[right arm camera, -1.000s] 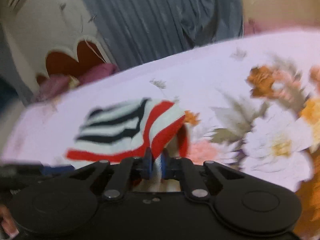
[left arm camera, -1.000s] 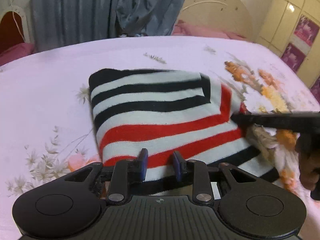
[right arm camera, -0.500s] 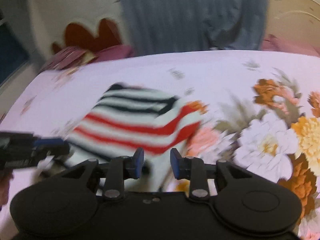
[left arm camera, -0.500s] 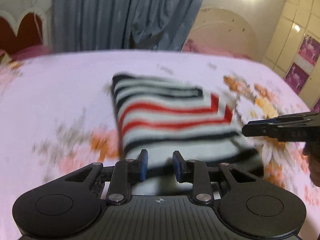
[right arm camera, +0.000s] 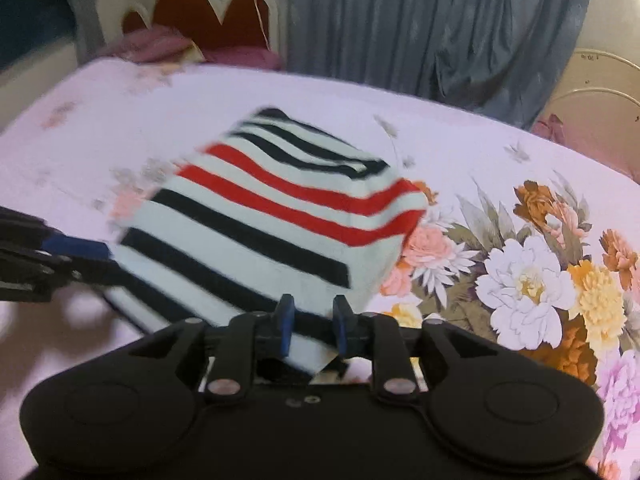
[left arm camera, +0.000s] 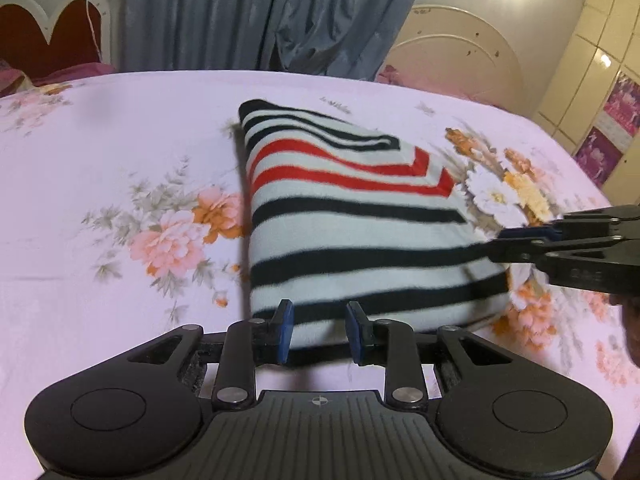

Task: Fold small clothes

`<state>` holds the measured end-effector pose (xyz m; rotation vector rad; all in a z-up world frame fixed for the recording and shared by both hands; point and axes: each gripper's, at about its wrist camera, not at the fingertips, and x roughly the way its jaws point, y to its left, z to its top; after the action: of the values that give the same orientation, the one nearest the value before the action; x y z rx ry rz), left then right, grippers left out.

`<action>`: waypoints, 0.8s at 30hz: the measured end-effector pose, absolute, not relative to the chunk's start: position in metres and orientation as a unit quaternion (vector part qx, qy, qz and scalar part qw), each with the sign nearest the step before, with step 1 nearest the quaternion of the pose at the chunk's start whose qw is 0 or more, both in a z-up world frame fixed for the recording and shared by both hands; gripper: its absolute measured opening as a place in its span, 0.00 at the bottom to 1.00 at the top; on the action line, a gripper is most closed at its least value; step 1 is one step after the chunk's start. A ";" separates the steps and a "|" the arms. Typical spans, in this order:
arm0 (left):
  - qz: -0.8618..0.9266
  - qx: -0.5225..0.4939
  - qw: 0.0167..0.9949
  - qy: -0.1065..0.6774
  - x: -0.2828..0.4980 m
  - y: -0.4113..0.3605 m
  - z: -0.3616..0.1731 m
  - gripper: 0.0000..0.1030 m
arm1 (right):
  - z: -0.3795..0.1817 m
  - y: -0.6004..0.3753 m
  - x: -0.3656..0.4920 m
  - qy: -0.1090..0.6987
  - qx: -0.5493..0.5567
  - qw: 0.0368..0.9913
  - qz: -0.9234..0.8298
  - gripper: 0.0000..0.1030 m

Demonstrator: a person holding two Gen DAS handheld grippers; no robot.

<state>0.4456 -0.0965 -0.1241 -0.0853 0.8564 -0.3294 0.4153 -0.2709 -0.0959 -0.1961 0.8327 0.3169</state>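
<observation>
Left gripper point(left arm camera: 320, 330): jaws narrowly parted, the near hem of the folded striped garment point(left arm camera: 352, 216) seen between them, apparently ungripped. Right gripper point(right arm camera: 312, 326): jaws closing, a corner of the garment between its fingers; contact is unclear in the blurred view. Garment, banded black, white and red, lies mid-bed on the floral pink bedsheet point(left arm camera: 120, 168). Grey curtain point(left arm camera: 248, 12) hangs behind.

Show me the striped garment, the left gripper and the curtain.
Striped garment point(left arm camera: 360, 236): left wrist view, middle of the folded top.
Left gripper point(left arm camera: 320, 330): left wrist view, gap between its blue fingertips.
Curtain point(right arm camera: 420, 20): right wrist view, middle folds.
</observation>
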 end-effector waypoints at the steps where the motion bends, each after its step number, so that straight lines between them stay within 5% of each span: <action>1: -0.157 -0.036 0.895 0.415 0.445 -0.098 -0.129 0.27 | -0.098 -0.270 0.411 0.407 -0.094 0.896 0.153 0.19; 7: -0.163 -0.019 0.895 0.414 0.448 -0.106 -0.146 0.27 | -0.148 -0.282 0.417 0.461 -0.056 0.879 0.105 0.25; 13: -0.167 0.003 0.905 0.390 0.449 -0.098 -0.118 0.28 | -0.118 -0.282 0.410 0.429 -0.022 0.899 0.086 0.23; 17: -0.164 0.013 0.917 0.363 0.469 -0.093 -0.102 0.53 | -0.100 -0.288 0.424 0.386 0.011 0.920 0.064 0.24; 24: -0.177 0.012 0.914 0.365 0.532 -0.101 -0.101 0.58 | -0.087 -0.286 0.468 0.357 0.026 0.933 0.033 0.26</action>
<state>0.5320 -0.1005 -0.1008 0.0245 0.7520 -0.3635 0.4680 -0.2863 -0.0871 0.0531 0.7312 0.0673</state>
